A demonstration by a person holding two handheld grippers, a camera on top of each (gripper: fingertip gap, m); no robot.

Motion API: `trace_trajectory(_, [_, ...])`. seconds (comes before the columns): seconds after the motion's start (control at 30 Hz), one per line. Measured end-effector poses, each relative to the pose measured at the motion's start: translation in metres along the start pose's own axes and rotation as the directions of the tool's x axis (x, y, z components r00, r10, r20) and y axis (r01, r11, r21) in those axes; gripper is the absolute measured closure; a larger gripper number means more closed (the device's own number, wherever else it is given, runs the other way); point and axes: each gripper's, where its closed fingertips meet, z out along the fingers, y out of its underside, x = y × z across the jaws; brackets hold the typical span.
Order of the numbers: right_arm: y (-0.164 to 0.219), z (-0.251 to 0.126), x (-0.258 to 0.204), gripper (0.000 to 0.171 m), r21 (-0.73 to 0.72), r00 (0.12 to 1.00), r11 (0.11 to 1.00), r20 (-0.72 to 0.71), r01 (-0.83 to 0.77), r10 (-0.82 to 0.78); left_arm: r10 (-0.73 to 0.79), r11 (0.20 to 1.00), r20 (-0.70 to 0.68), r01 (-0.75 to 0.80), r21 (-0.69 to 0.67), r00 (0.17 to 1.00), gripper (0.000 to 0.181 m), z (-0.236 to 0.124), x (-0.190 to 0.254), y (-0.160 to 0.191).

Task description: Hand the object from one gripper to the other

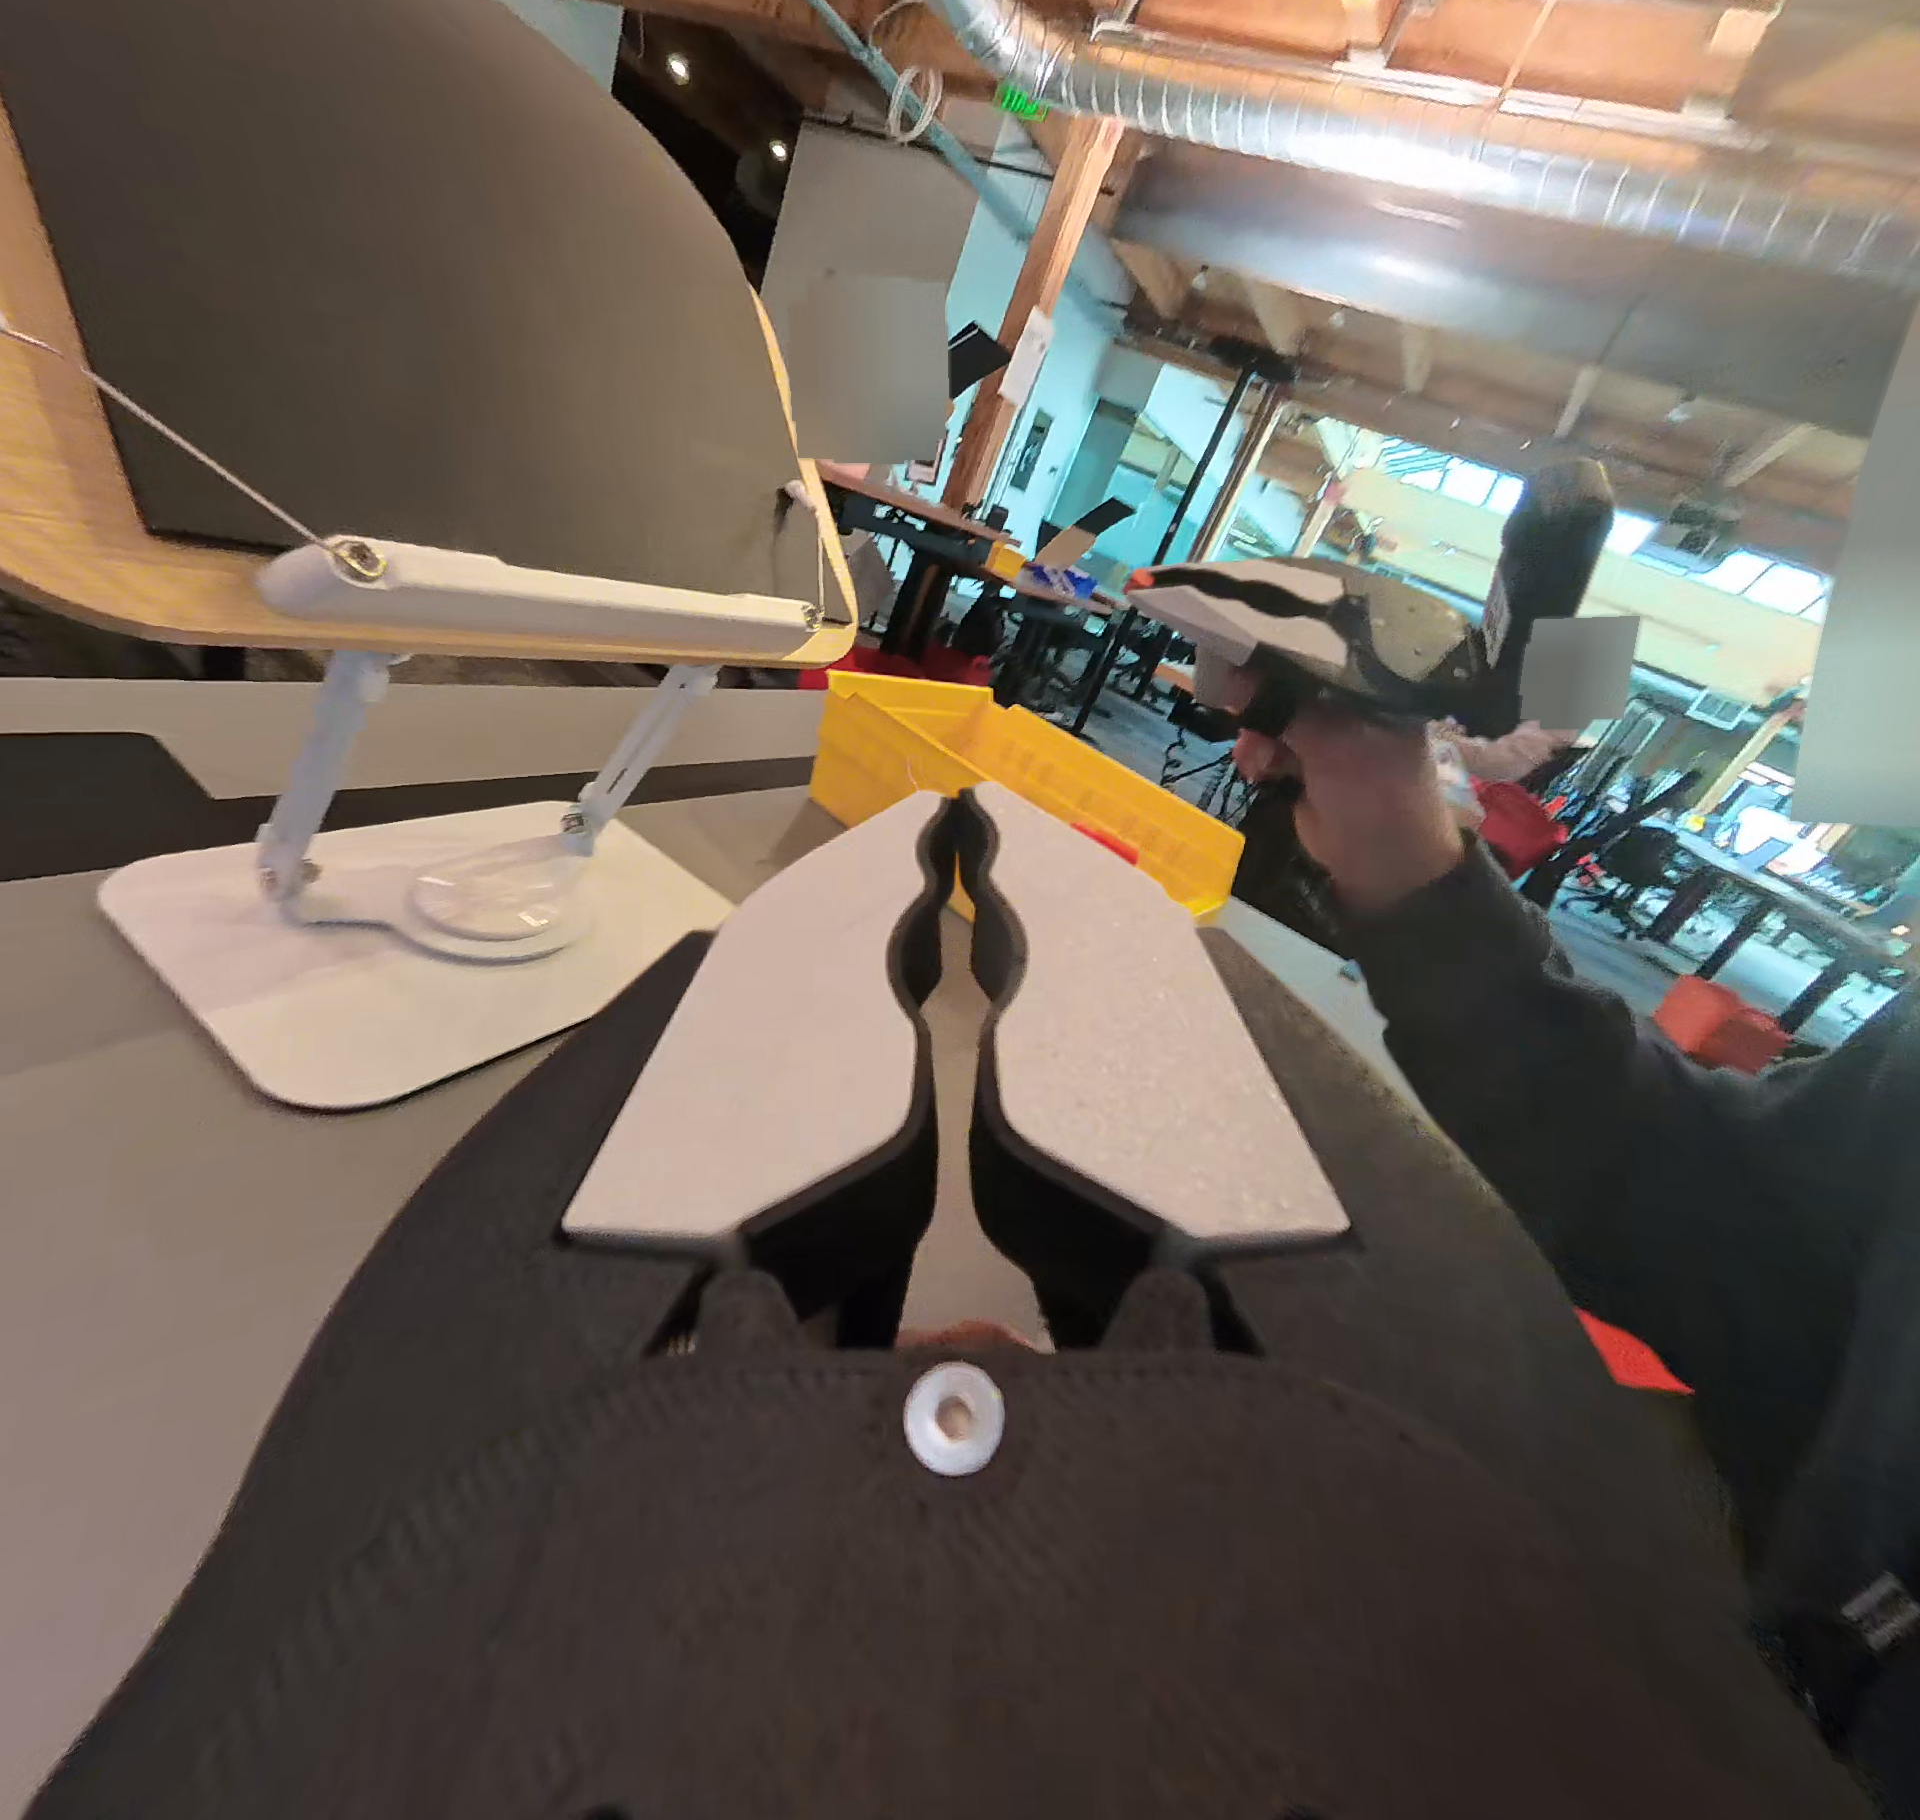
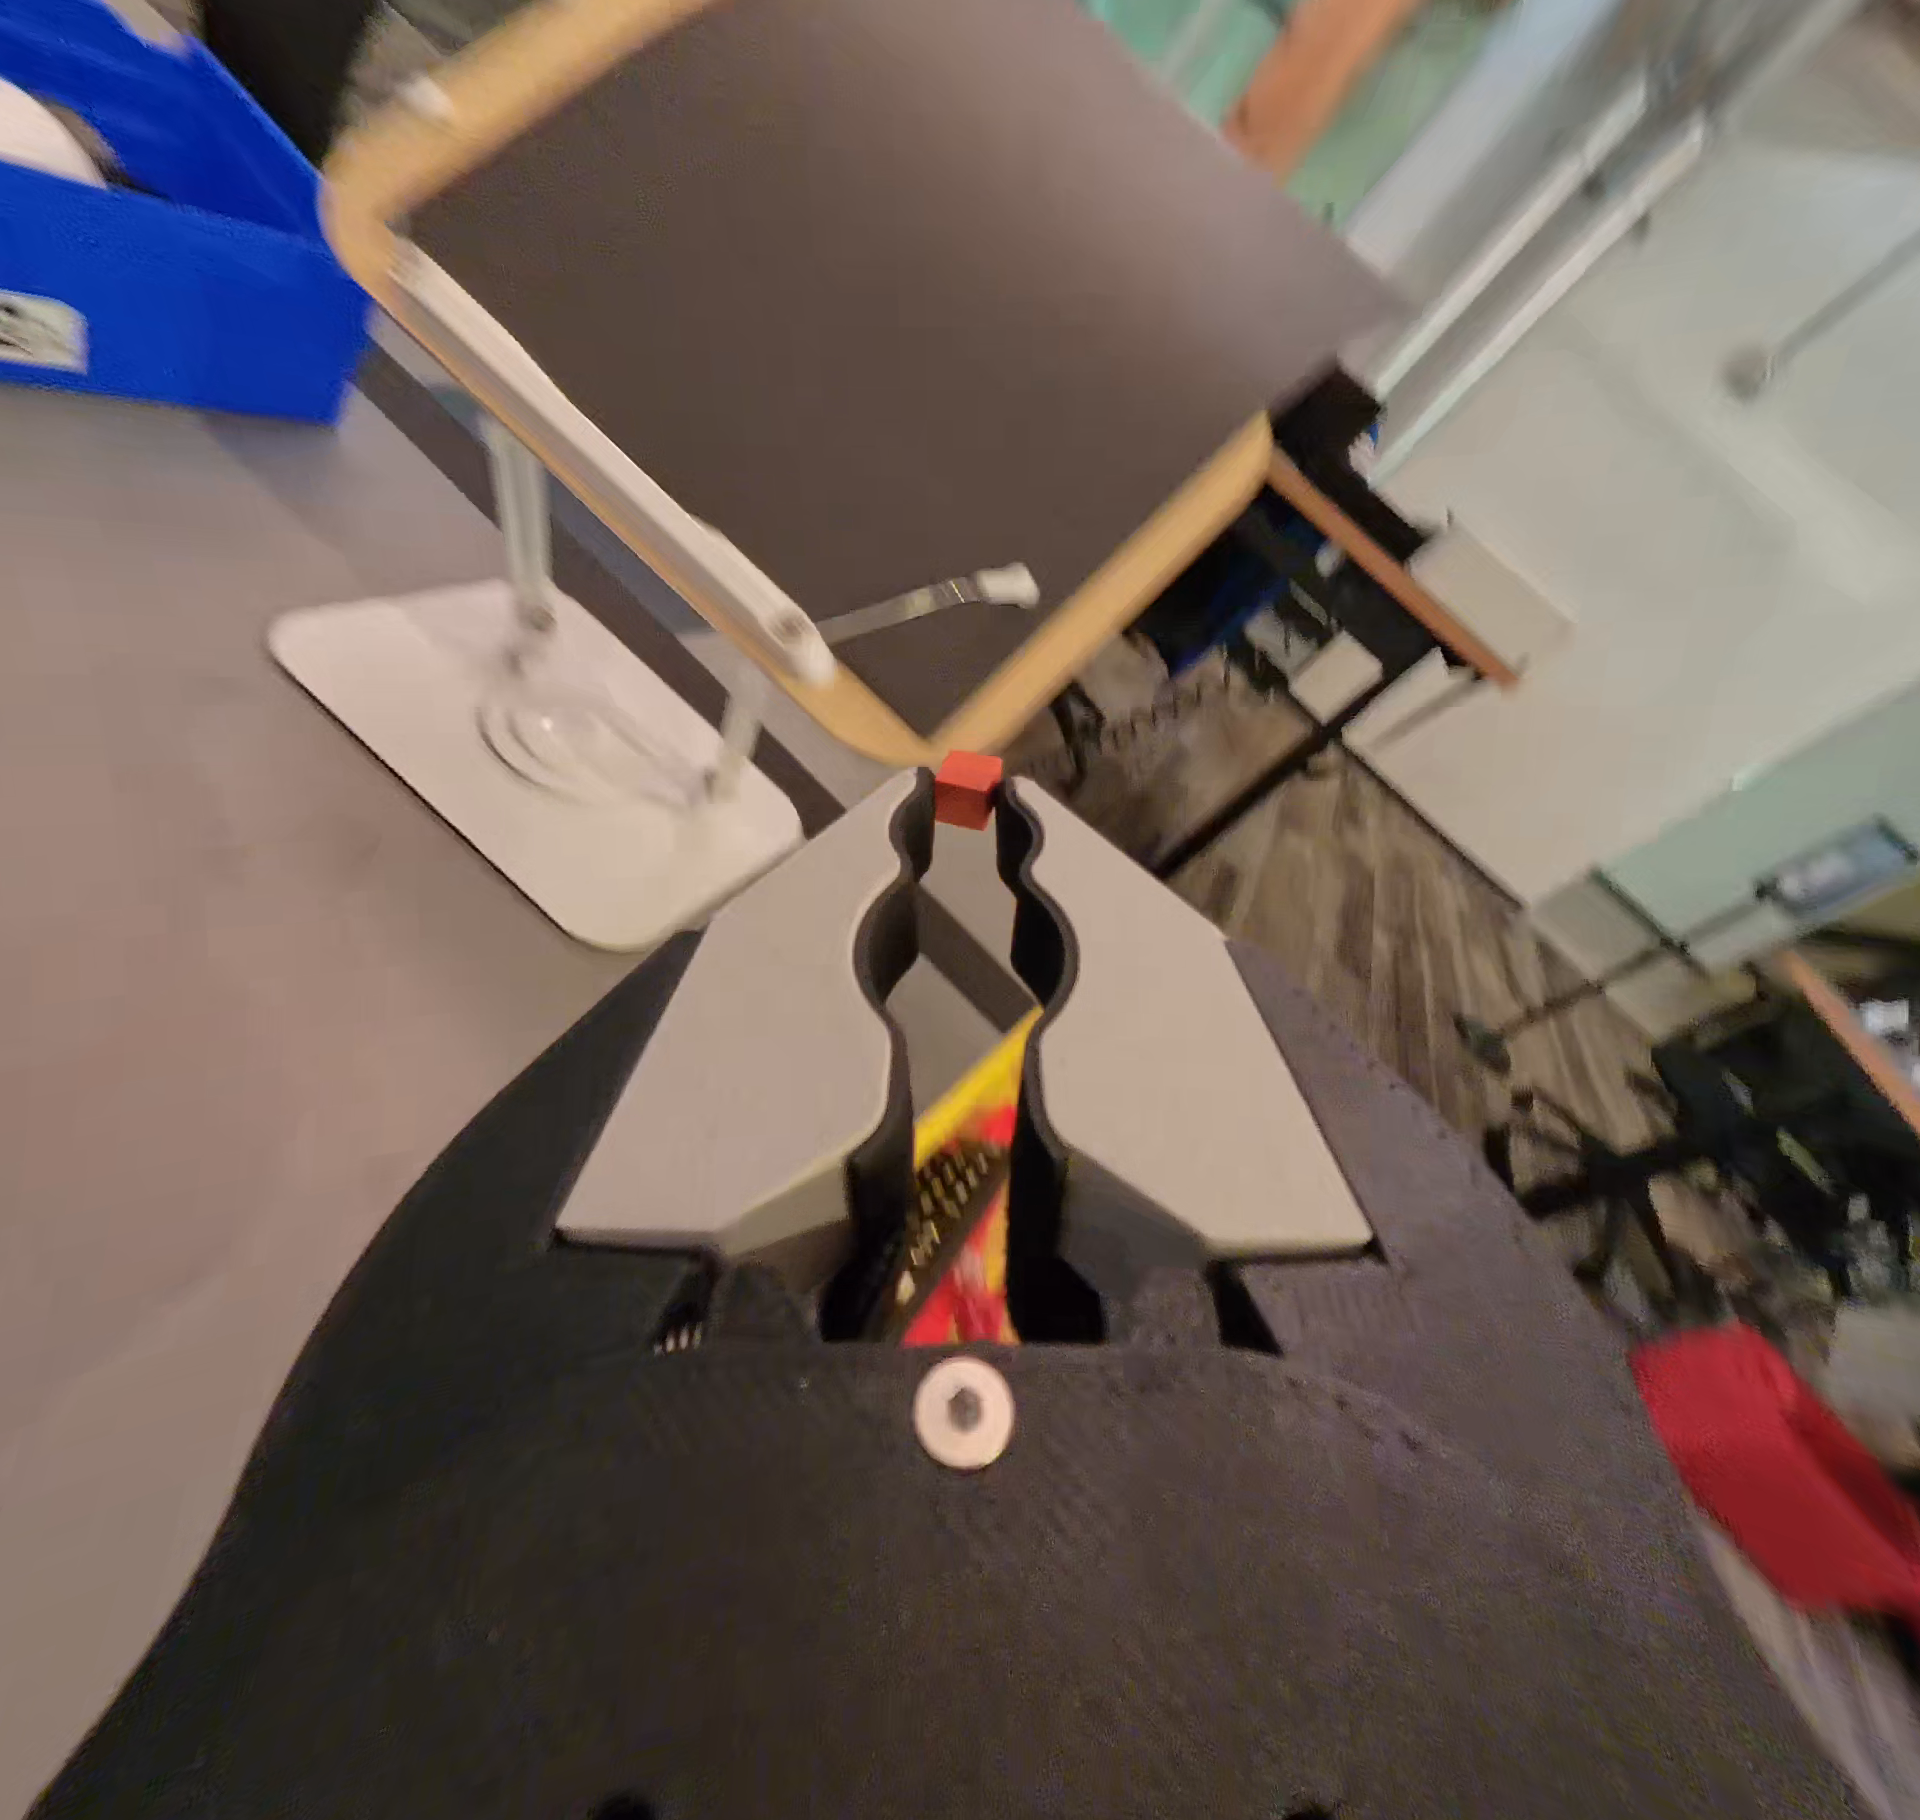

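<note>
Grey tabletop [image 1: 125,1199], open workshop behind. Left to right: tilted stand [image 1: 416,835], yellow bin [image 1: 997,762], then the right gripper [image 1: 1153,591] raised off to the side in a hand [image 1: 1361,814], sleeve angled up from below. Left gripper [image 1: 958,802] sits low over the table, jaws together, nothing in them. Right gripper jaws are clamped on a small red cube [image 2: 968,789] right at the tips — little spare surface. Bring tips head-on, grab the cube's free faces, release only once the left has it firm.
</note>
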Motion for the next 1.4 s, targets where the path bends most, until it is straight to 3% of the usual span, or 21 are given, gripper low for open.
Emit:
trace_trajectory(0.13, [0.089, -0.004, 0.03, 0.163, -0.289, 0.994, 0.951, -0.003, -0.106, 0.11, 0.034, 0.999, 0.053, -0.032, -0.036, 0.998, 0.181, -0.011, -0.013, 0.002])
trace_trajectory(0.3, [0.18, -0.006, 0.024, 0.162, -0.524, 0.968, 0.825, 0.009, -0.21, 0.252, 0.116, 0.99, 0.138, -0.103, -0.097, 0.984, 0.181, -0.027, -0.033, -0.002])
trace_trajectory(0.4, [0.211, -0.003, 0.013, 0.154, -0.586, 0.942, 0.766, 0.011, -0.265, 0.335, 0.16, 0.982, 0.167, -0.14, -0.124, 0.973, 0.181, -0.036, -0.04, -0.007])
trace_trajectory(0.5, [0.218, -0.002, 0.017, 0.145, -0.577, 0.935, 0.76, -0.018, -0.299, 0.354, 0.187, 0.977, 0.196, -0.162, -0.139, 0.963, 0.18, -0.044, -0.047, -0.012])
trace_trajectory(0.63, [0.183, -0.003, 0.026, 0.151, -0.478, 0.954, 0.834, -0.029, -0.275, 0.297, 0.213, 0.971, 0.244, -0.178, -0.161, 0.946, 0.179, -0.057, -0.059, -0.017])
trace_trajectory(0.8, [0.1, -0.006, 0.022, 0.159, -0.251, 0.981, 0.949, -0.005, -0.19, 0.195, 0.372, 0.918, 0.375, -0.278, -0.281, 0.849, 0.172, -0.085, -0.086, -0.033])
trace_trajectory(0.97, [0.022, 0.0, -0.025, 0.159, -0.037, 0.987, 0.993, 0.115, -0.11, 0.113, 0.56, 0.812, 0.503, -0.316, -0.49, 0.659, 0.158, -0.132, -0.129, -0.051])
trace_trajectory(1.07, [-0.01, 0.009, -0.065, 0.16, 0.062, 0.968, 0.989, 0.222, -0.134, 0.118, 0.56, 0.811, 0.557, -0.272, -0.517, 0.613, 0.155, -0.158, -0.152, -0.06])
trace_trajectory(1.4, [-0.019, 0.051, -0.177, 0.159, 0.071, 0.885, 0.986, 0.455, -0.149, 0.101, 0.483, 0.822, 0.625, -0.072, -0.565, 0.614, 0.133, -0.19, -0.227, -0.053])
